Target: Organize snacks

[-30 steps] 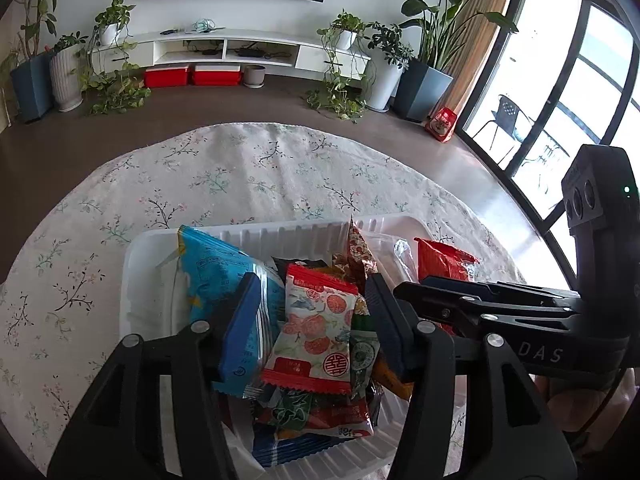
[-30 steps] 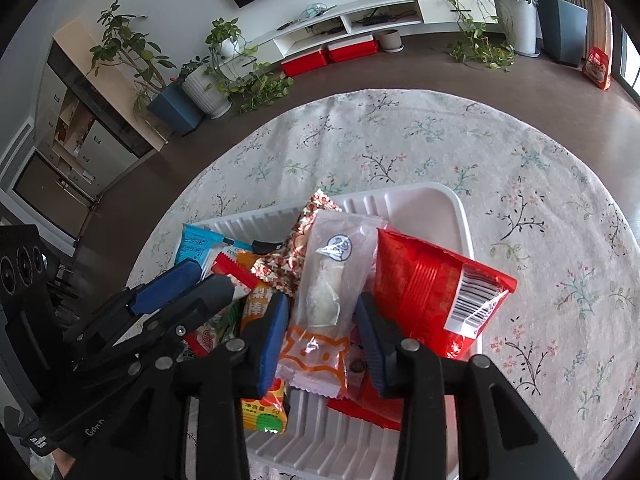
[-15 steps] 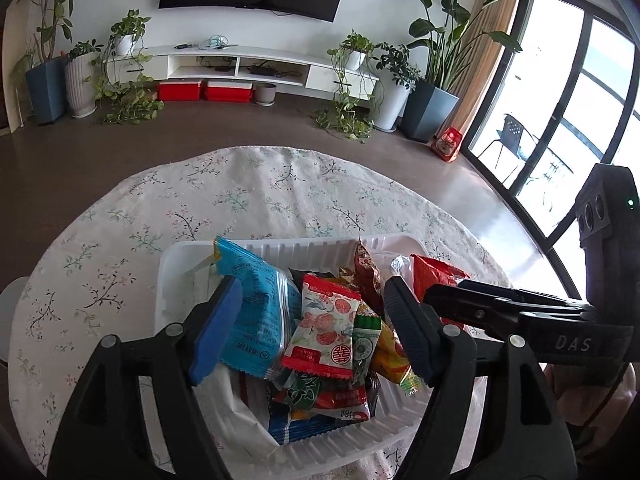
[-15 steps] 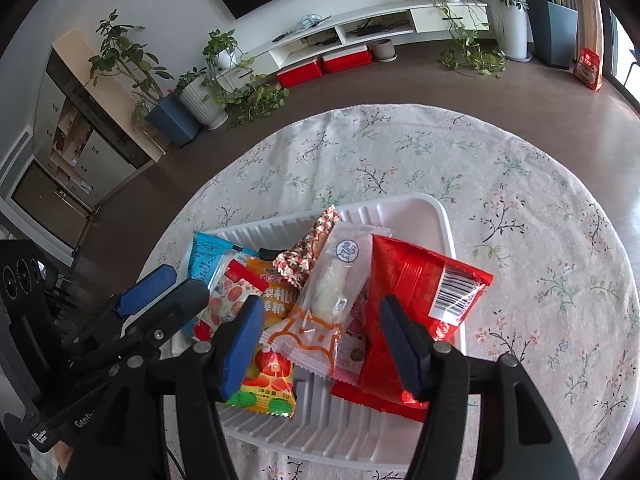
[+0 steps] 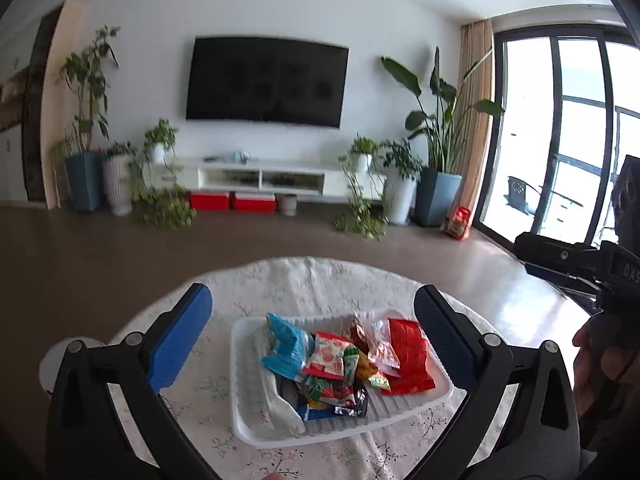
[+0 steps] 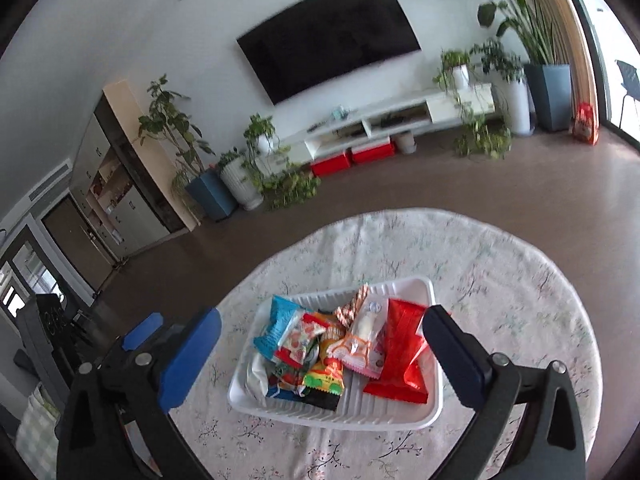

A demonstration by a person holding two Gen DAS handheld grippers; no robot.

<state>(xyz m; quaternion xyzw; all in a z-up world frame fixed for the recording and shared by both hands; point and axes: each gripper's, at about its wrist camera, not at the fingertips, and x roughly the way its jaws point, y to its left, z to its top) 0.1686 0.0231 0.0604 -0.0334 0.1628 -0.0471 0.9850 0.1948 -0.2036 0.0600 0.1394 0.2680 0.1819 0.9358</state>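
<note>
A white ribbed tray [image 5: 256, 424] [image 6: 400, 418] sits on the round floral tablecloth and holds a heap of snack packets. Among them are a light blue packet [image 5: 286, 346] [image 6: 274, 326], a large red packet [image 5: 408, 356] [image 6: 402, 352], a white and orange packet [image 6: 360, 344] and a red and white packet [image 5: 328, 360]. My left gripper [image 5: 314, 340] is wide open and empty, raised well above and short of the tray. My right gripper [image 6: 320, 360] is also wide open and empty, high above the tray. The right gripper's body shows at the left view's right edge [image 5: 576, 264].
The round table [image 6: 520, 280] stands in a living room with brown floor around it. A white stool or plate edge [image 5: 52, 364] shows left of the table. A TV stand [image 5: 260, 178], potted plants and tall windows line the far walls.
Both grippers have opened wider, let go of the packets they straddled, and pulled up and back from the tray. The views now tilt up toward the room.
</note>
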